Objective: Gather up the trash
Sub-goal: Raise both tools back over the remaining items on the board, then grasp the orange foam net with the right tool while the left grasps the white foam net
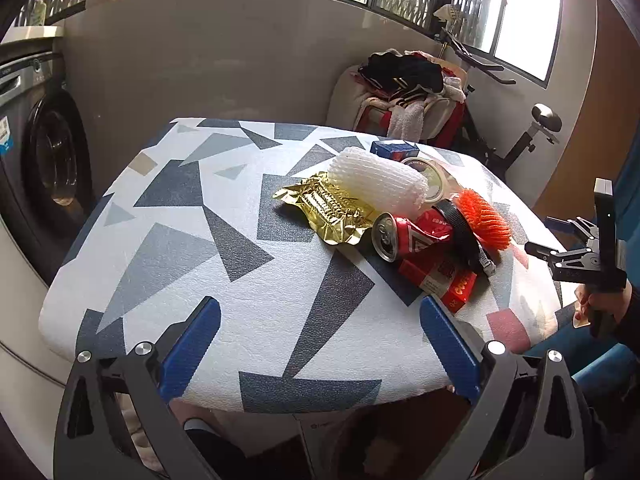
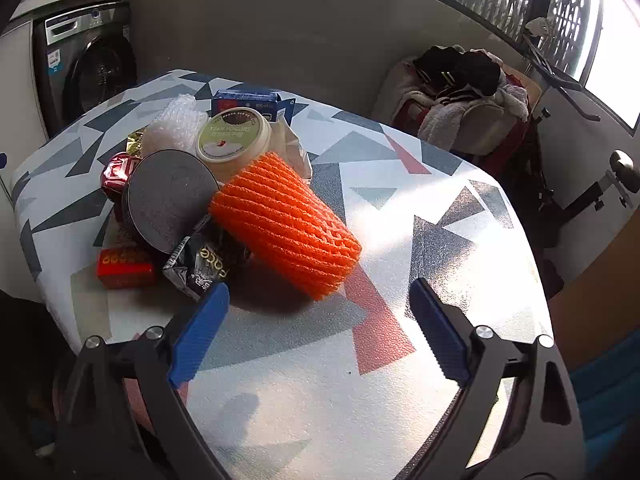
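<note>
While both wrist cams look at the same heap, we get diff. things from each. Left wrist view shows the gold foil wrapper [image 1: 332, 210] spread flat at the heap's 9 o'clock side, the crushed red can [image 1: 404, 238] with its top facing us, and the right gripper [image 1: 576, 258] itself out at 3 o'clock, w/ a hand [image 1: 600, 306] on its grip. Right wrist view barely shows the foil, but gives us the yogurt tub [image 2: 234, 138] lid-on, a round grey lid [image 2: 172, 196] leaning vs. the can, a dark crumpled packet [image 2: 204, 266] and a blue carton [image 2: 250, 104] at the far side.

Surface: a table [image 1: 192, 320] w/ a white cover printed in grey, navy and red triangles; sun glare on its right part. Room: washing machine [image 1: 44, 152] at 9 o'clock, pale wall behind, barred windows up top, a chair piled w/ clothes [image 1: 404, 84] at 1 o'clock, exercise-bike frame near it.

Trash vs. grippers: the left gripper [image 1: 320, 344] has fingers apart, nothing between, over the near table edge; the heap sits at its 1 o'clock, well apart, w/ the red box [image 1: 440, 280] nearest. The white foam net [image 1: 376, 184] lies further back, beside the foil. In its own view the right gripper [image 2: 320, 328] has fingers wide apart, nothing clamped; the orange foam net [image 2: 286, 224] lies on its side at 12 o'clock, just beyond the tips, and the dark packet sits just past the left fingertip at 10 o'clock; we can't tell if they touch.
</note>
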The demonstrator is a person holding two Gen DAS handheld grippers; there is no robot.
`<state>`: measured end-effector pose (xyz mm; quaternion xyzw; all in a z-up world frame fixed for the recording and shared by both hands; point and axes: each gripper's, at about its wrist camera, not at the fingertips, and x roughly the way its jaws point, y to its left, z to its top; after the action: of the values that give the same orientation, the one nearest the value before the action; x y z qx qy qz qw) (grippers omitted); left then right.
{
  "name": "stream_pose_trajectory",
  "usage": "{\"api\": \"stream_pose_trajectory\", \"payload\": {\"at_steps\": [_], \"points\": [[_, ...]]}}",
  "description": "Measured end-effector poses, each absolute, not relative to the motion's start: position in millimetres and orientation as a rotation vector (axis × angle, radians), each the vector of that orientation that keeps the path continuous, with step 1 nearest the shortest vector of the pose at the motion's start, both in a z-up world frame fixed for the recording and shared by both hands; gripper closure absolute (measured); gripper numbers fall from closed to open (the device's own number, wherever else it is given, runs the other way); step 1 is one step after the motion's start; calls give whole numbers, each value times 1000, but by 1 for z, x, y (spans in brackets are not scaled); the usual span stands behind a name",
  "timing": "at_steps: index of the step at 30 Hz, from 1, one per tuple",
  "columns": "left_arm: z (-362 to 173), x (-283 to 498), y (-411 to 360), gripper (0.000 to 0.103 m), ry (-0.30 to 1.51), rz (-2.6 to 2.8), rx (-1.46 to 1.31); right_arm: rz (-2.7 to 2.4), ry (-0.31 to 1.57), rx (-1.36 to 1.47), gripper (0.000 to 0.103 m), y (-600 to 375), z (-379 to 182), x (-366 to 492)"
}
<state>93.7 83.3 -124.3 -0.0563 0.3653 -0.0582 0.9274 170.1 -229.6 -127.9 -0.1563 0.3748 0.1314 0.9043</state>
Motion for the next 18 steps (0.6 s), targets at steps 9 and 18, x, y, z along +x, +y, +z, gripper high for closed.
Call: {"api": "stream_pose_trajectory", "payload": {"at_steps": [9, 18], "points": [[-137, 107, 92, 6, 771, -120, -159, 278, 800, -483, 22, -209, -141, 212], [-143, 125, 76, 14, 801, -202, -212, 315, 840, -648, 75, -173, -164, 223]]}}
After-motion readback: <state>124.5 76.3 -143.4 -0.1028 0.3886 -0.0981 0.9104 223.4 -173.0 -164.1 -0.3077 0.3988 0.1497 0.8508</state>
